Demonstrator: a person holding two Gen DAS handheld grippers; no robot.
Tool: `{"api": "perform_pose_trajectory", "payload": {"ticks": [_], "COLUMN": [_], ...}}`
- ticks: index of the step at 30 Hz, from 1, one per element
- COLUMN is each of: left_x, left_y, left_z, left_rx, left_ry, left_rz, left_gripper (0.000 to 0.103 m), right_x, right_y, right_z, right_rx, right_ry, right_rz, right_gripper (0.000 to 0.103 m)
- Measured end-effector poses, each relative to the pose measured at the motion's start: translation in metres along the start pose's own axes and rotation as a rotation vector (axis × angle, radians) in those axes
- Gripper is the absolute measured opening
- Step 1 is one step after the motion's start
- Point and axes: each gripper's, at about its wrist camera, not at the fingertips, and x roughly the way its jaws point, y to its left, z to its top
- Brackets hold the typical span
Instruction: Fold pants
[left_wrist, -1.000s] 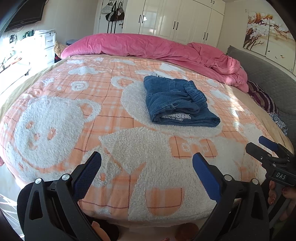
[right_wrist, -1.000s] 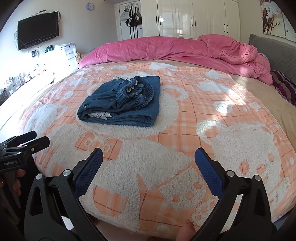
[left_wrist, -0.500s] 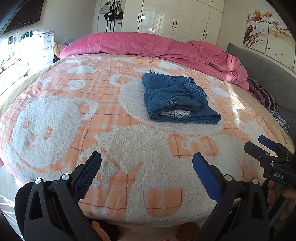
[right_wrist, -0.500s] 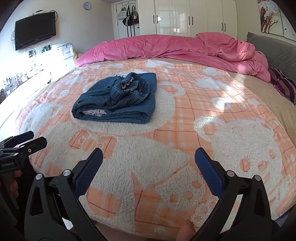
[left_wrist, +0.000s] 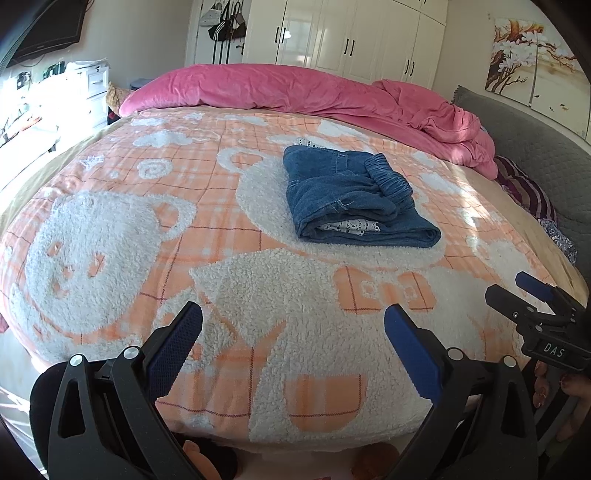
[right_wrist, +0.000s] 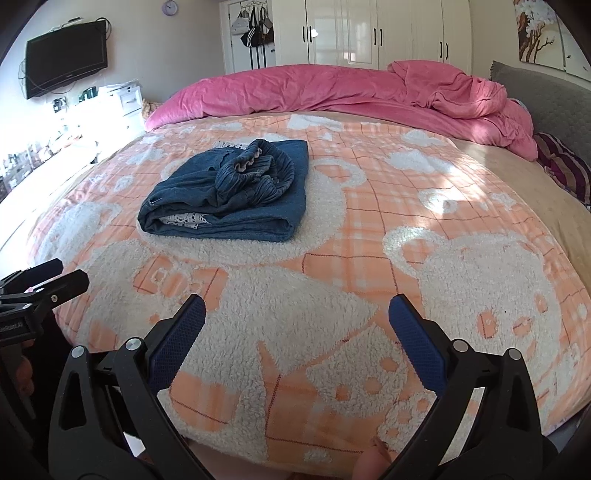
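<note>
On the blanket (left_wrist: 110, 229), the folded pants (left_wrist: 351, 199) are lying lengthwise away from us, folded edge nearest. We are holding the left gripper (left_wrist: 293, 332) and right gripper (right_wrist: 295, 325) spread apart, empty.

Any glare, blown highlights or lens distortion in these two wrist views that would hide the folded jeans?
Left wrist view: strong fisheye bowing of the bed, the window side is blown out, the jeans are sharp and evenly lit. Right wrist view: same curvature, overexposed left edge, sun patches on the blanket right of the jeans, which stay clear.
</note>
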Motion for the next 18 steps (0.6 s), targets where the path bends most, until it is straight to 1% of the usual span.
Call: {"api": "perform_pose_trajectory", "payload": {"ticks": [18], "left_x": [-0.0037], "left_y": [0.0006], "left_z": [0.0003], "left_rx": [-0.003], "left_ry": [-0.002], "left_rz": [0.009], "left_gripper": [0.098], "right_x": [-0.0005], "right_y": [-0.0012], "right_z": [0.0005], "right_rx": [-0.005], "right_ry": [0.002], "right_rz": [-0.014], "right_gripper": [0.094]}}
